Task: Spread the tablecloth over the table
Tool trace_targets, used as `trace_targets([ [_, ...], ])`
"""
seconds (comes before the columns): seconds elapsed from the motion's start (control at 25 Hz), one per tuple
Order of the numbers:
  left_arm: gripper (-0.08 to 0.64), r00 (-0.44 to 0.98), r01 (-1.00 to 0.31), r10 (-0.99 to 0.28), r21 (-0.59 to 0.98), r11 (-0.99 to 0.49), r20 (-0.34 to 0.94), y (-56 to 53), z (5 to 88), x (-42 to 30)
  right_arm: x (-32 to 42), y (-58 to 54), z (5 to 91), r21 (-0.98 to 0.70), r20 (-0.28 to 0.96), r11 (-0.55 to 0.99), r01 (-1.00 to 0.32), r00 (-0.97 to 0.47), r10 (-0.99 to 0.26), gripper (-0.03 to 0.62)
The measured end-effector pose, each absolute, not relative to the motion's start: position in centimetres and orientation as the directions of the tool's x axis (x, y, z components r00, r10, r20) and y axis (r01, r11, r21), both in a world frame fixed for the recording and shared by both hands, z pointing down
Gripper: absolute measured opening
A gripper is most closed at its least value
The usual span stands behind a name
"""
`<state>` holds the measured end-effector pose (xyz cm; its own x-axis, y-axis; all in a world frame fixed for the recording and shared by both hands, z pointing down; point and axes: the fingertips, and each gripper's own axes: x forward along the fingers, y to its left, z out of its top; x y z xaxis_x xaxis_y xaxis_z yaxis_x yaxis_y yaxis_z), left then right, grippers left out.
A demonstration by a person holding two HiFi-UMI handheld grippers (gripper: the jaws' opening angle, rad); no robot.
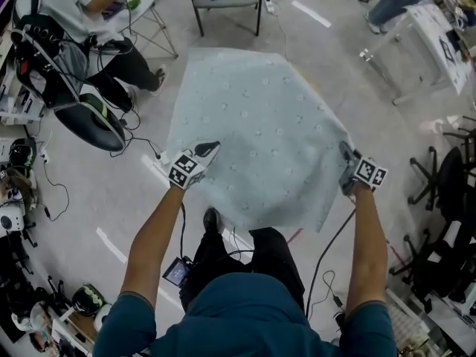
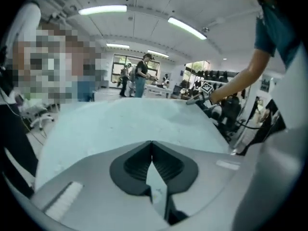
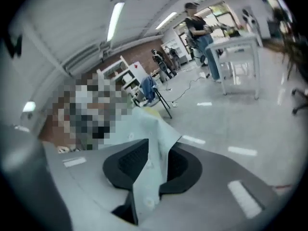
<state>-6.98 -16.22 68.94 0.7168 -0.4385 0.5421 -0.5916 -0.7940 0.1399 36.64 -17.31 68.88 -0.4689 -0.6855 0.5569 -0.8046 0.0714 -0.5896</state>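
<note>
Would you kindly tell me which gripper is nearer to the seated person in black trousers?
Left. The left gripper, shut on the tablecloth, sits just below-right of the seated person; the right gripper grips the cloth's opposite edge, farther away.

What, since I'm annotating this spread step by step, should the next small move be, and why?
Probably lower both corners together so the tablecloth settles flat. The left gripper is pinched shut on one near corner, the right gripper has the other between its jaws, and the cloth stretches out wide ahead of them.
</note>
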Motion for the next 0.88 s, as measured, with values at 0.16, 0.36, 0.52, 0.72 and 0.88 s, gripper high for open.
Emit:
trace_targets([
  [0.16,0.007,0.695,-0.583,-0.335,0.227,-0.78,0.636,-15.8,73.6,-3.8,38.5,-17.5,68.8,-0.774,0.484,-0.039,-0.632,-0.55,-0.68,0.11],
  [0.36,0.0,0.646,-0.621,-0.331,0.221,-0.752,0.688,-17.6,74.6,-3.5,38.4,-20.0,68.0,-0.763,0.482,0.01,-0.647,-0.579,-0.658,0.172],
  [0.52,0.0,0.618,-0.569,-0.278,0.174,-0.804,0.736,-16.5,75.4,-2.9,40.5,-21.5,71.4,-0.219,0.827,0.058,-0.974,-0.217,-0.52,0.205],
  [0.72,0.0,0.587,-0.589,-0.347,0.092,-0.803,0.731,-17.0,75.2,-3.6,35.8,-22.7,70.1,-0.177,0.825,0.156,-0.972,-0.233,-0.514,0.204],
  [0.88,0.0,0.574,-0.607,-0.389,0.056,-0.793,0.721,-17.3,75.1,-4.1,32.0,-21.4,63.7,-0.295,0.633,0.261,-0.919,-0.392,-0.667,0.199],
])
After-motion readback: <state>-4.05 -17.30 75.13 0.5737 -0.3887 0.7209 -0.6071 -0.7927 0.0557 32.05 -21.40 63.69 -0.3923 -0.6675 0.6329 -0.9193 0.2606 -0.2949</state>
